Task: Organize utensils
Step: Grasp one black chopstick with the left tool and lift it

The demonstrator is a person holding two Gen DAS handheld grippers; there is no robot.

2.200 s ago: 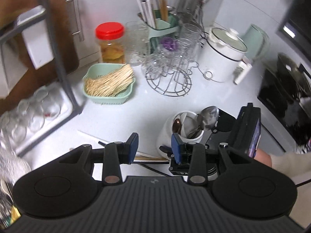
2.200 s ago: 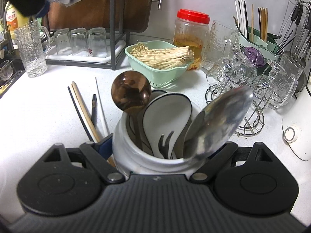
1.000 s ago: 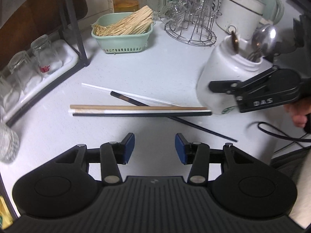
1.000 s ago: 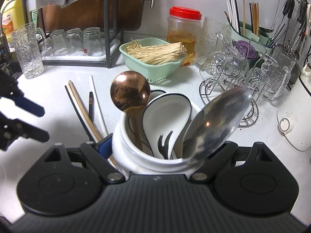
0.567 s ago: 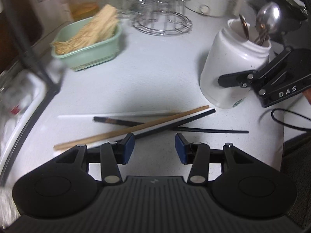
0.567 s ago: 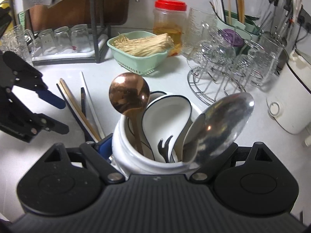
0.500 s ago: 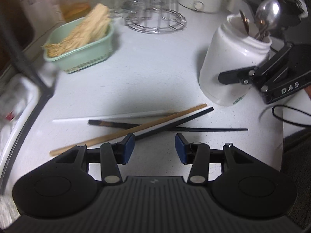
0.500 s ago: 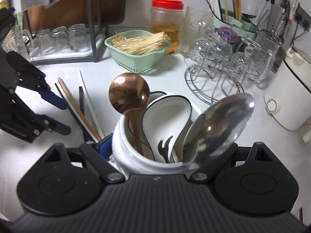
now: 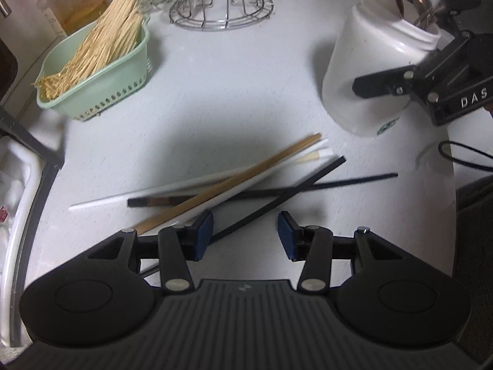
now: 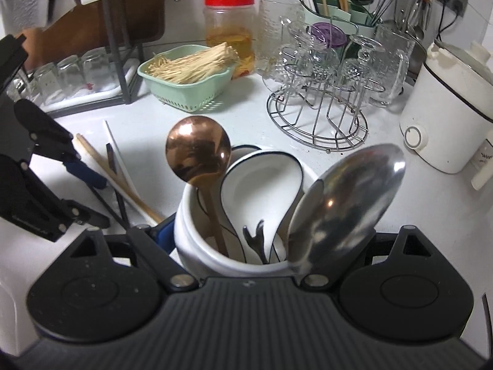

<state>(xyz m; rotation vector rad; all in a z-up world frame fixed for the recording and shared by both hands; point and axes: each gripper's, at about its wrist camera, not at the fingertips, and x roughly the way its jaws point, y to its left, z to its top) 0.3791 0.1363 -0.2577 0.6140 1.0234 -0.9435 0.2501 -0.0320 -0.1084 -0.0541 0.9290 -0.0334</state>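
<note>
Several loose chopsticks (image 9: 228, 182), wooden, white and black, lie crossed on the white counter. My left gripper (image 9: 245, 231) hovers just above their near ends, open, with one black chopstick running under the gap. To the right stands a white jar (image 9: 363, 71) holding a copper spoon (image 10: 198, 148), a white ceramic spoon (image 10: 262, 178), a steel spoon (image 10: 348, 197) and a black fork (image 10: 255, 237). My right gripper (image 10: 243, 246) has the jar (image 10: 197, 246) between its fingers and its jaws are closing on it. The left gripper (image 10: 95, 197) shows at the left over the chopsticks (image 10: 104, 166).
A green basket (image 9: 92, 61) of thin sticks and a red-lidded jar (image 10: 229, 30) stand at the back. A wire rack (image 10: 320, 92) of glasses and a white cooker (image 10: 446, 117) stand to the right. A dish rack (image 10: 77, 77) is at the left. A black cable (image 9: 462, 154) lies by the counter edge.
My left gripper has come lower and closer over the chopsticks and has rolled, so they now lie slanted in its view. The right gripper stays on the jar.
</note>
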